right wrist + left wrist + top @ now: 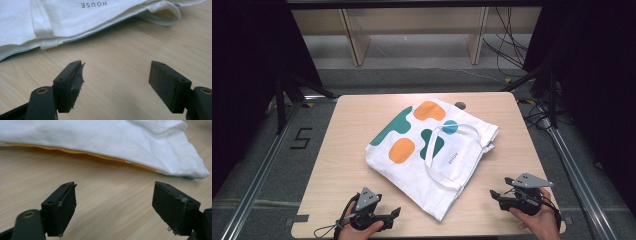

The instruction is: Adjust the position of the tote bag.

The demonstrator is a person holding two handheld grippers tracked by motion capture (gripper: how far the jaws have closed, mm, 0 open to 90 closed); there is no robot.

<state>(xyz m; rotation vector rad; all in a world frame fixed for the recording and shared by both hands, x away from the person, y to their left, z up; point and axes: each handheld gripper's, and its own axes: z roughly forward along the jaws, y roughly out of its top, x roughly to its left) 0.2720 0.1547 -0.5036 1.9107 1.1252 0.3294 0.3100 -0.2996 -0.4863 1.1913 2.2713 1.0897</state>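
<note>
One white tote bag, printed with orange, green and blue blobs (the word HOUSE shows near its handles), lying flat and askew on the middle of the pale wooden table, one corner pointing toward the near edge. Left gripper, held low at the near left just short of that corner, jaws spread wide with bare tabletop between them. Right gripper, held at the near right beside the bag's edge, jaws likewise wide apart and holding nothing.
</note>
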